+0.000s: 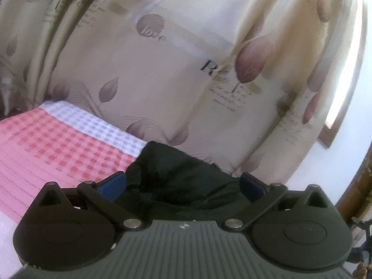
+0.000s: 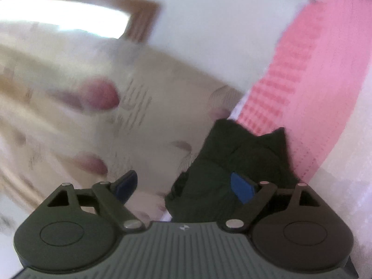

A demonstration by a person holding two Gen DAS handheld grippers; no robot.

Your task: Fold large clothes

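Note:
A dark, almost black garment [image 1: 183,176] lies bunched on a pink and white checked bedcover [image 1: 46,139]. In the left wrist view my left gripper [image 1: 182,187] stands open, its blue pads wide apart with the cloth lying loose between them and neither pad pressing on it. The right wrist view shows the same dark garment [image 2: 241,153] rising in a folded heap against the pink cover [image 2: 325,81]. My right gripper [image 2: 188,187] is open too; its right pad sits in front of the cloth, the left pad hangs over pale curtain.
A cream curtain [image 1: 174,69] printed with mauve leaves and lettering hangs close behind the bed. A white wall [image 1: 348,151] and a wooden window frame [image 1: 327,137] lie to the right. The right wrist view is blurred, with the curtain [image 2: 69,116] at left.

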